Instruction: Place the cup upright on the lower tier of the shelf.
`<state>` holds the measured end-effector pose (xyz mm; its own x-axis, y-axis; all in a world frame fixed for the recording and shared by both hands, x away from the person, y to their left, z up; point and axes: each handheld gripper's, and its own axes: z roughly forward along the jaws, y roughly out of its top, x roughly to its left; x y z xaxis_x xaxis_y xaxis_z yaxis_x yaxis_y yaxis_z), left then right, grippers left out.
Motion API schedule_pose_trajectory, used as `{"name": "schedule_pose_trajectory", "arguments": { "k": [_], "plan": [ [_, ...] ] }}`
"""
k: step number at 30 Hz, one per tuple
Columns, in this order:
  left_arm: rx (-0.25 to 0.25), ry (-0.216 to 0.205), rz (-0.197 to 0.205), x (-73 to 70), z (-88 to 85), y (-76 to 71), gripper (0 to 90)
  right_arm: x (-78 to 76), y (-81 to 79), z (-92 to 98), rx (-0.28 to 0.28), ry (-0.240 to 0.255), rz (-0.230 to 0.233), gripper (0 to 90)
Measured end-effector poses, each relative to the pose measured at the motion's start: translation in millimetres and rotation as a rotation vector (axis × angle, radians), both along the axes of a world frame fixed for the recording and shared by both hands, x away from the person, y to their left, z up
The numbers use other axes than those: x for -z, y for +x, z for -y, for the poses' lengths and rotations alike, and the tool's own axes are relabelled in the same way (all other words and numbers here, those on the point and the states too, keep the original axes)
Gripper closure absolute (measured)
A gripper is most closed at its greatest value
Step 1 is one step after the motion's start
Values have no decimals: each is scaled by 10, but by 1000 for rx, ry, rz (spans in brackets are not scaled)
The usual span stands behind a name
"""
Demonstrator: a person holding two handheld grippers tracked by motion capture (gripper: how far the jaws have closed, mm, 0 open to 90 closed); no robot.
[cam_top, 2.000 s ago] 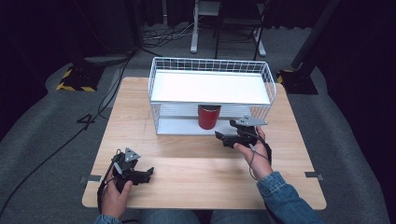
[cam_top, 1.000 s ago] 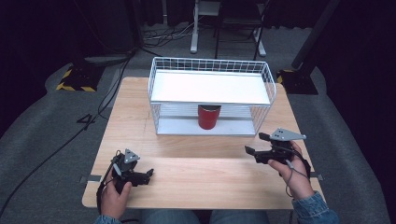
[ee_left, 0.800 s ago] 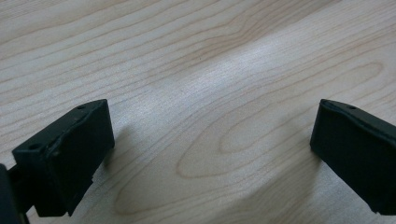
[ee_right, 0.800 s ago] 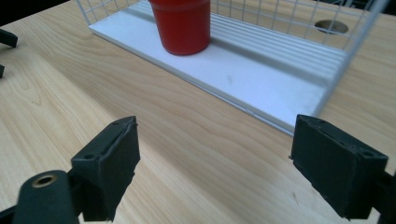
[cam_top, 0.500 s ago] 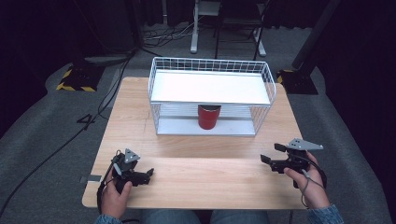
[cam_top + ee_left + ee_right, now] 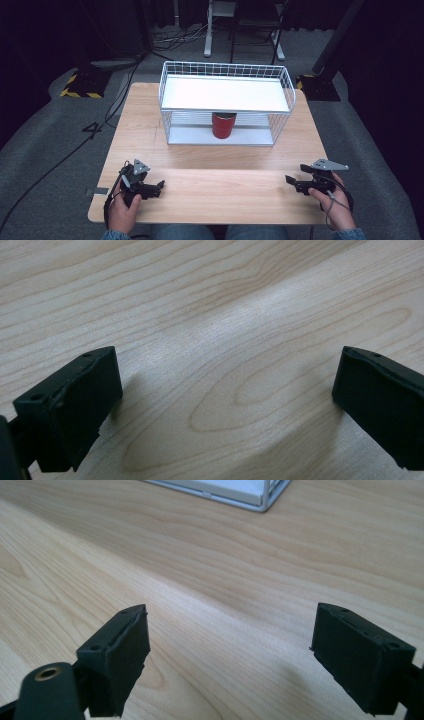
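Observation:
A red can stands upright on the lower level of a white wire rack, under its white top shelf. My left gripper rests low over the wooden table at the front left, open, with bare wood between its jaws. My right gripper sits at the front right near the table's edge, open and empty, pointing left. In the right gripper view its jaws stand wide apart over bare wood, with a corner of the rack at the top.
The rack takes up the far middle of the table. Cables trail over the grey floor at the left. A yellow-and-black striped block lies beyond the table's far left corner, and chair and stand legs stand behind.
My right gripper has drawn back from the red can in the rack, moving right and toward the front edge, empty and open. The left gripper has stayed in place.

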<state>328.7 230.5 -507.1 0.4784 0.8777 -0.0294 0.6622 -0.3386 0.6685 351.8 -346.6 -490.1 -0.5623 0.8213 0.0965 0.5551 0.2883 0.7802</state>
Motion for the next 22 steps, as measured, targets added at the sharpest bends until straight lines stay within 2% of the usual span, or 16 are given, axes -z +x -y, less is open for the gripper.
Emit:
{"name": "schedule_pose_trajectory", "arguments": {
  "k": [5, 11, 16, 22],
  "plan": [
    [0, -1, 1, 1, 0, 0, 0, 80, -21, 31, -30, -31, -17, 160],
    [-1, -1, 1, 1, 1, 0, 0, 137, -34, 20, -54, -62, -11, 161],
    [-1, -2, -1, 1, 1, -1, 0, 148, -39, -12, -87, -122, 1, 152],
    [-1, -2, -1, 1, 1, -1, 0, 152, -59, -42, -37, -131, -8, 111]
  ]
}}
